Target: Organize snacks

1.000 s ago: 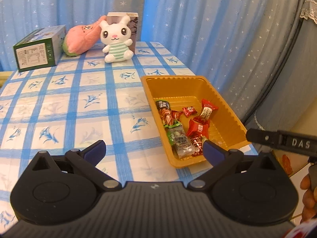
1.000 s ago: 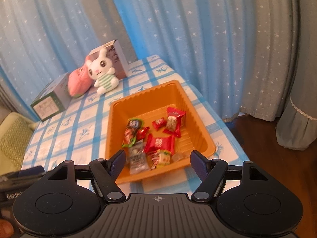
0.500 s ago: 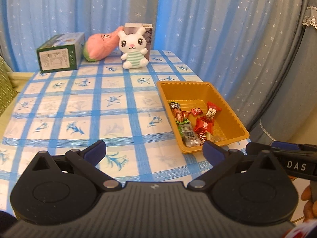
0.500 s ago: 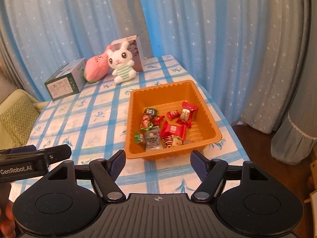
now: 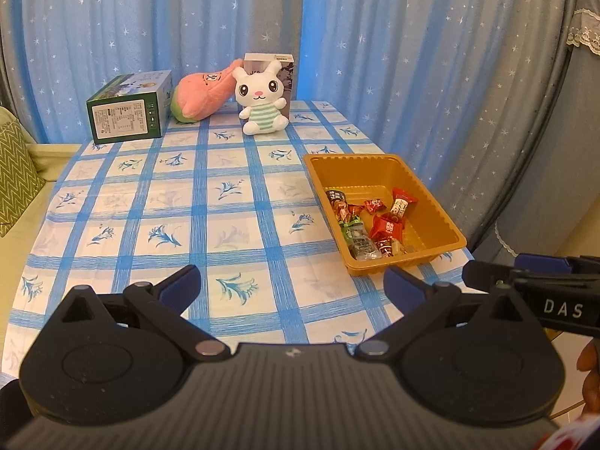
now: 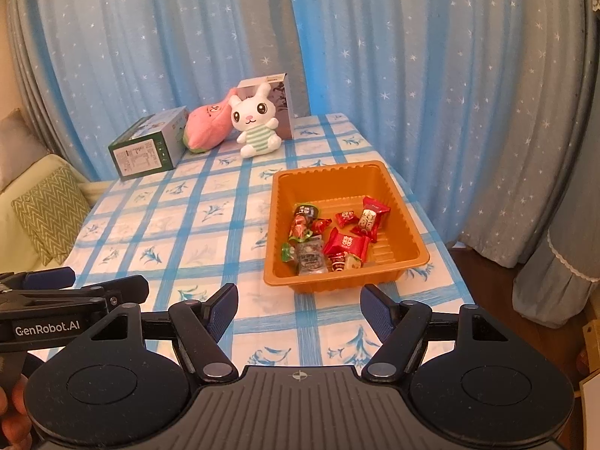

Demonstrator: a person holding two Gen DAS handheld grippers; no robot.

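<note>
- Both grippers stand released with nothing between their jaws: our left gripper (image 5: 291, 285) hangs over the near edge of the table (image 5: 180, 232), and our right gripper (image 6: 299, 305) hangs just short of the tray (image 6: 343, 287).
- All the snacks (image 6: 330, 236) that we can see lie in that orange tray, near the table's right edge, bunched toward its near left part; the far half of the tray is bare.
- We see no loose sweet on the cloth, so we judge the sorting done or nearly so.
- We expect the wrapped sweets to be light and small, with slick, crinkly foil that can slip or spin under the pads.
- Best hold, in our view, is across the body of a sweet, not on the twisted wrapper ends, which would fold and pull free.
- One red packet (image 6: 347, 244) lies flat and wider than the rest; we would pinch it by one edge.
- A clear-wrapped piece (image 6: 310, 257) lies pressed against its neighbours, so lifting it may drag others along.
- We take the tray for thin moulded plastic, light and somewhat bendy; a pinch on its ribbed rim should hold, but it could tilt and spill.
- Our bunny (image 5: 262, 95), pink plush (image 5: 204, 92) and green box (image 5: 129, 108) sit well apart at the far end.
</note>
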